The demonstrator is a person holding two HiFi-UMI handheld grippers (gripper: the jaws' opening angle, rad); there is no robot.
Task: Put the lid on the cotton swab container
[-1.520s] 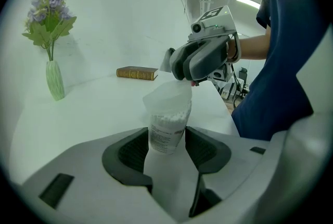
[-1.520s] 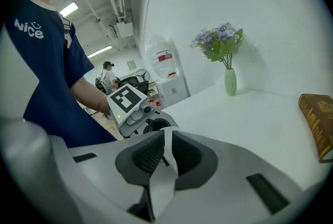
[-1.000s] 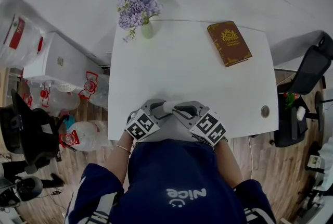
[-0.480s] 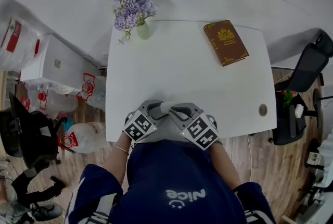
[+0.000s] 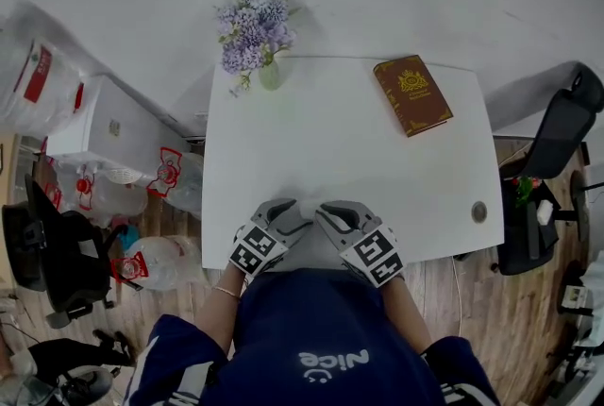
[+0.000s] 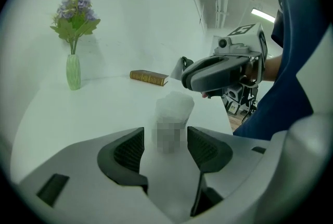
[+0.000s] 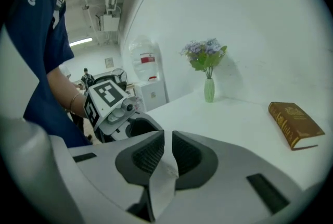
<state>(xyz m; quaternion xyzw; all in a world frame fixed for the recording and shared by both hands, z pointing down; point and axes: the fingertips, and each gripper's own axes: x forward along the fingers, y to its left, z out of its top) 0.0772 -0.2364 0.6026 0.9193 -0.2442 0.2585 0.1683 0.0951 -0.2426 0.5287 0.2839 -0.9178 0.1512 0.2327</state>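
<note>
1. Right now the container (image 6: 166, 120) stands upright on the table (image 5: 377, 159), its long axis straight up. It is at the edge far from the vase (image 5: 270, 74), well apart from it and close to the person.
2. The left gripper (image 5: 280, 213) is the nearer one. It comes at the container from the side away from the vase, and the container sits squarely in its gap.
3. Those left jaws are wide and opening, one pad on either side of the container. Neither pad appears to press it, so I read this as a release, not a grab.
4. The container's top shows a cloudy, slightly wider cap, which I take for the lid (image 6: 176, 102). It looks seated, though the plastic is too hazy to be sure it is pressed fully home.
5. The right gripper (image 7: 168, 140) hangs just beside that cap and a little higher than it, on the side away from the vase.
6. Its jaws are pinched almost together. A thin pale sliver shows in the slit, and I cannot tell whether that is something held or only the gripper's own body.
7. From the head view the two grippers crowd together and the container itself is barely made out.
8. If the lid needs a last push, the way is straight down along that upright axis, and the right gripper is the one placed for it.
</note>
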